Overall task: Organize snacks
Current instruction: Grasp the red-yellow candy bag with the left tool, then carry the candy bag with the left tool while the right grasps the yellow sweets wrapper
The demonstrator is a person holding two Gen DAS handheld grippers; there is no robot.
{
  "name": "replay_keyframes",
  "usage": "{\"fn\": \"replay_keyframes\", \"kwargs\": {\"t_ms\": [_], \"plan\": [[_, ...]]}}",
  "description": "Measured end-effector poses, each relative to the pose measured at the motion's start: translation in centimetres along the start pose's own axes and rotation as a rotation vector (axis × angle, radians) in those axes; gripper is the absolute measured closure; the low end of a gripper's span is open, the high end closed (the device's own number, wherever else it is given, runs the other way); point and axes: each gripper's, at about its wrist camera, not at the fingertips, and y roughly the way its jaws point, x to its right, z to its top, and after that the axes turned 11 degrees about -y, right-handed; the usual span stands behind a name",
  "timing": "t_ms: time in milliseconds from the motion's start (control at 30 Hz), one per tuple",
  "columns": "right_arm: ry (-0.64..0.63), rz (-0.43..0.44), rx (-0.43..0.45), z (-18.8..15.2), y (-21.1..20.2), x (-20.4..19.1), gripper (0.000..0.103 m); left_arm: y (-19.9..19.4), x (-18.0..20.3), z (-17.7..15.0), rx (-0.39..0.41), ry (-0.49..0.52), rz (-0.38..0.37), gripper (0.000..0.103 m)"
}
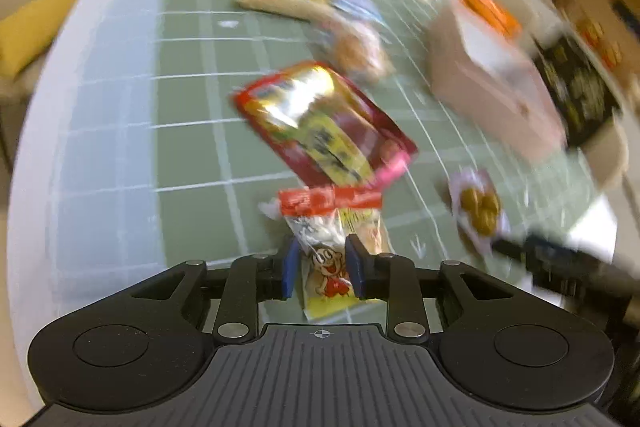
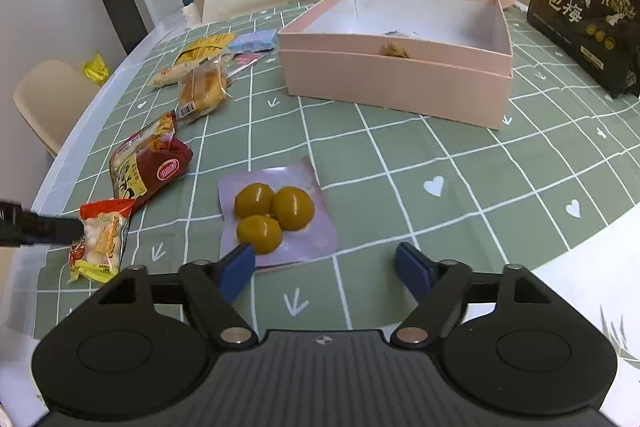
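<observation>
Both grippers yours: left gripper (image 1: 323, 261) clamps small snack packet (image 1: 330, 223); right gripper (image 2: 325, 267) spread wide, low beside plum pack (image 2: 276, 213).

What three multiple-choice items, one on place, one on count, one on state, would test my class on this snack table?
1. Where does the pink box stand?
A. on the checked cloth
B. on a chair
C. on the floor

2. How many yellow-green balls are in the purple packet?
A. two
B. three
C. five

3. How is the right gripper?
A. shut on a packet
B. open
C. out of view

Answers: 1 A, cloth squares surround its base; 2 B, three rounds show; 3 B, its blue fingers stand wide apart.
</observation>
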Motion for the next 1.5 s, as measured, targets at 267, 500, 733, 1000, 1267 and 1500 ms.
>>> {"fn": "replay_keyframes", "kwargs": {"t_ms": [267,500,733,1000,1267,1500], "plan": [[-0.091,-0.060,0.008,-0.6,0.3,-1.5,0.019,-2.6,3.2,-1.0,0.115,0.195,0.072,0.068],[-0.126,-0.094,0.021,-1.2,0.4,-2.1,0.015,0.4,6.6,-3.0,0.060,0.373,0.153,0.065],[-0.130,-0.094,0.025,-1.4,0.5,-2.2,0.009,2.1,8.6,-3.6,0.048,0.458,0.124,0.024],[-0.154,-0.073,0.013,-1.6,0.8,-2.4,0.000,0.1,4.2,-1.5,0.089,0.184,0.111,0.033],[-0.144,-0.081,0.019,-1.8,0.7,-2.5,0.000,3.2,6.2,-0.9,0.047,0.247,0.120,0.032],[-0.144,-0.016,-0.046,0.0,0.8,-2.0,0.008,1.8,4.9,-1.3,0.017,0.223,0.072,0.046]]}}
